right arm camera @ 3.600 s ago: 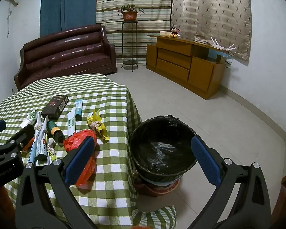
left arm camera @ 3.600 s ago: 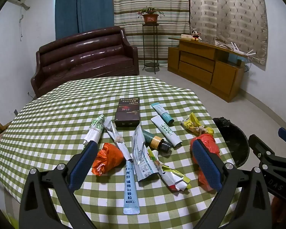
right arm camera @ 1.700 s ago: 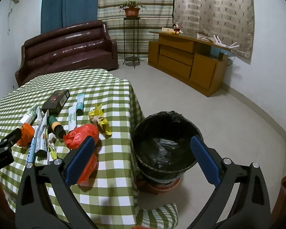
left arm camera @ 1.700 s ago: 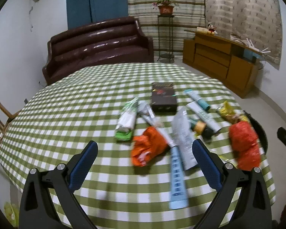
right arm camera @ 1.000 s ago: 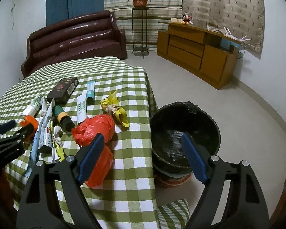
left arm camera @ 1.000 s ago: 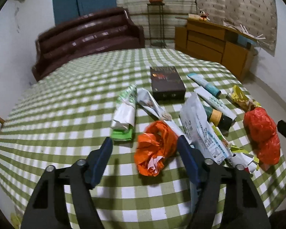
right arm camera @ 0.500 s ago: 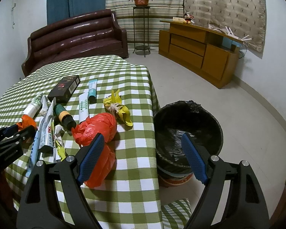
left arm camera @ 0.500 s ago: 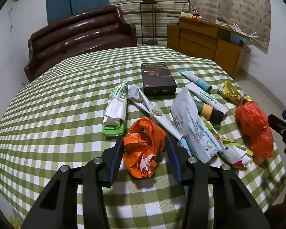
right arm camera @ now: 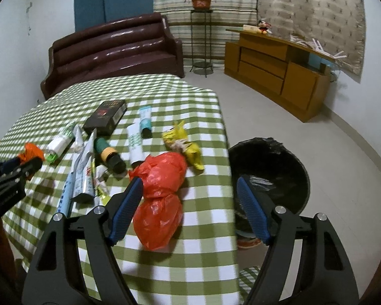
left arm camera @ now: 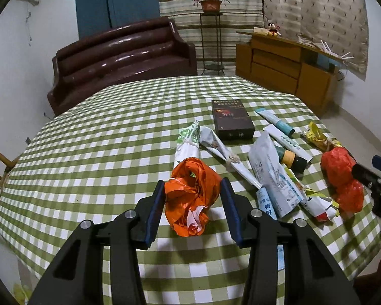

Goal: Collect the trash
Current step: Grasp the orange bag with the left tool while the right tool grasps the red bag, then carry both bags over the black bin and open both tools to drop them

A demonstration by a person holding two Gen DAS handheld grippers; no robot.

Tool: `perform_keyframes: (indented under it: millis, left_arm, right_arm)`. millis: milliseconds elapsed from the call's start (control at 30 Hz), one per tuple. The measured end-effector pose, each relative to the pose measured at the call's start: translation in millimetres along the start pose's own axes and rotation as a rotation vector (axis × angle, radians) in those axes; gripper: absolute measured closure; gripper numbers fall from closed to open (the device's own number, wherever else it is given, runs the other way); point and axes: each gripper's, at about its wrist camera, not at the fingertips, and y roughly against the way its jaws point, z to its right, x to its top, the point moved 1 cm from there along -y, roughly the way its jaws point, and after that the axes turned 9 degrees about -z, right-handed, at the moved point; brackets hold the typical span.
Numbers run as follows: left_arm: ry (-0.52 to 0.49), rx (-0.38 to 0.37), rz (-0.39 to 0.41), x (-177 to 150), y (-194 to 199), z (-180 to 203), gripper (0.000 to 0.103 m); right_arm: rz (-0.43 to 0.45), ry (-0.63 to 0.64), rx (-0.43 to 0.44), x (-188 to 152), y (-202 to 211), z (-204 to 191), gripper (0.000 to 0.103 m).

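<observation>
The crumpled orange bag [left arm camera: 192, 198] near the table's [left arm camera: 89, 152] front edge is now being clamped by the left gripper [left arm camera: 194, 209], whose jaws have closed from wide apart onto it; lifting toward the bin [right arm camera: 269, 172] is judged next. Further right, flat glossy wrappers and tubes are lying on the checked cloth. The right gripper [right arm camera: 190, 208] is being narrowed slightly, its jaws still apart, with the puffy red bag [right arm camera: 162, 193] partly between them, unpressed.
</observation>
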Motion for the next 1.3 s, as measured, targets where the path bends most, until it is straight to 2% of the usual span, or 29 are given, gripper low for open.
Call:
perform_keyframes:
  millis: [167, 267, 300, 367, 700, 867, 1100, 1300]
  left_arm:
    - [0.006, -0.006, 0.004, 1.8, 0.5, 0.9, 0.059]
    - [0.012, -0.01, -0.001, 1.9, -0.4, 1.0, 0.059]
    - [0.013, -0.012, -0.002, 2.2, -0.9, 1.1, 0.059]
    - [0.013, -0.013, -0.002, 2.0, -0.8, 1.2, 0.059]
    - [0.009, -0.032, 0.022, 7.2, 5.3, 9.8, 0.059]
    - [0.012, -0.067, 0.03, 16.0, 9.1, 19.4, 0.059]
    - [-0.029, -0.129, 0.062, 36.3, 11.6, 55.3, 0.059]
    - [-0.075, -0.195, 0.074, 56.7, 4.9, 100.5, 0.059]
  right_arm:
    - [-0.008, 0.033, 0.005, -1.1, -5.2, -9.5, 0.038]
    - [-0.019, 0.04, 0.038, -1.4, -7.0, -11.8, 0.056]
    - [-0.027, 0.048, 0.049, -2.0, -7.9, -13.1, 0.068]
    - [-0.034, 0.054, 0.056, -2.9, -8.1, -14.4, 0.078]
    - [0.025, 0.069, 0.076, 1.1, 11.7, -18.0, 0.082]
    - [0.07, 0.06, 0.061, 9.6, 23.7, -10.0, 0.082]
    - [0.103, -0.007, -0.025, 23.4, 26.4, 31.8, 0.082]
    - [0.109, -0.07, -0.1, 31.6, 20.2, 72.4, 0.082]
